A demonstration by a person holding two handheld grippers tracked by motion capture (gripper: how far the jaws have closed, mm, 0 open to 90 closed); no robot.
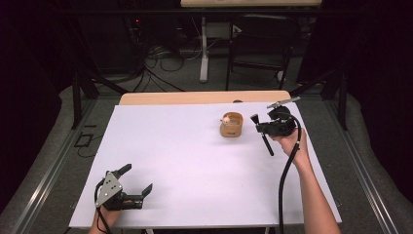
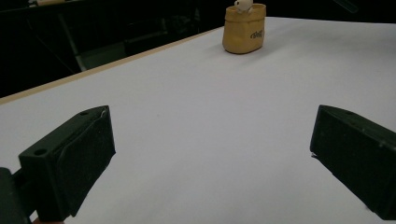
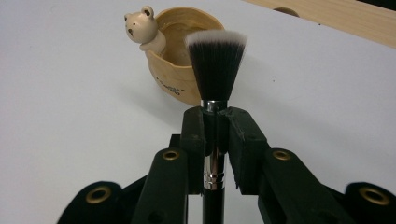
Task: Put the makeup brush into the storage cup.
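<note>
At the far right of the table [image 1: 160, 161], a makeup brush [image 3: 215, 60] is pinched by the right tongs [image 3: 215, 135], w/ the pads clamped on the silver ferrule and upper handle. The bristle head is pointed toward a small tan cup [image 3: 180, 56] w/ a bear figure [image 3: 142, 25] on its rim; brush and cup are near but apart. In the high view the black handle [image 1: 267, 145] is seen hanging below the right tongs [image 1: 258, 127], tilted.

Handling, as judged: the brush is likely light and stiff along the handle, the bristles soft and easily splayed, the polished handle and metal ferrule prob. slippery. Best taken at the ferrule or just below it, never on the bristles; the present grip is judged sound, though a swing about the pinch point is possible. The cup is prob. light and easily tipped if nudged by the handle.

Further out, the left tongs [image 1: 139, 179] are held low at the near left corner, spread wide, w/ nothing between the pads [image 2: 86, 149], well apart from the cup [image 2: 243, 28].
</note>
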